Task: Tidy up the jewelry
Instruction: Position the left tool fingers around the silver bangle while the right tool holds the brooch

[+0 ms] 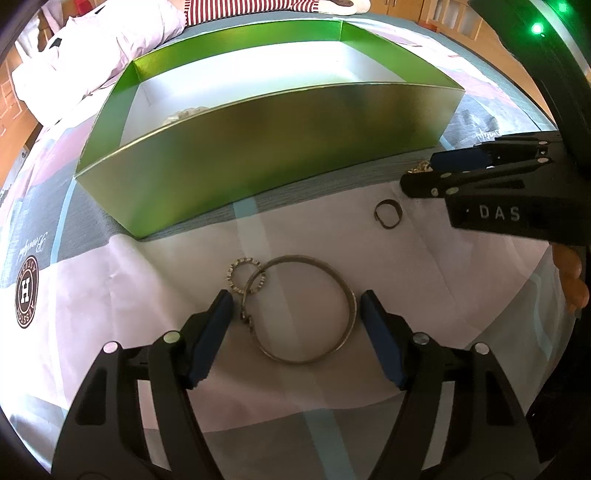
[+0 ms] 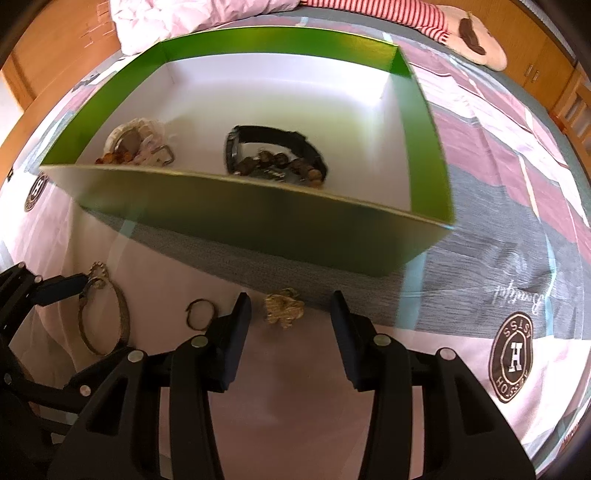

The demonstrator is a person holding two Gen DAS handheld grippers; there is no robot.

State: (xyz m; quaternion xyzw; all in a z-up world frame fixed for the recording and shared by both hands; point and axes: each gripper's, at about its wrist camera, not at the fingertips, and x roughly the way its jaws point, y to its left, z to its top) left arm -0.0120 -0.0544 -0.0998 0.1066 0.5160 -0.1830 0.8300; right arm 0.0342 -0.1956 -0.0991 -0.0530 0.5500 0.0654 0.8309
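A green box (image 1: 258, 162) with a white inside stands on the bedsheet; in the right wrist view the box (image 2: 258, 236) holds a black watch (image 2: 273, 147), a pale watch (image 2: 136, 144) and beaded pieces. My left gripper (image 1: 295, 317) is open, its fingers on either side of a silver bangle (image 1: 347, 295) that lies on the sheet with a small studded ring (image 1: 245, 280) overlapping it. My right gripper (image 2: 290, 314) is open around a gold chain clump (image 2: 284, 306) on the sheet. A small dark ring (image 1: 387, 214) lies between the two grippers.
A patterned sheet (image 2: 498, 258) with round logo badges covers the bed. A pink quilt (image 1: 96, 48) and a striped sleeve (image 2: 388, 11) lie behind the box. Wooden furniture (image 2: 48, 55) stands around the bed.
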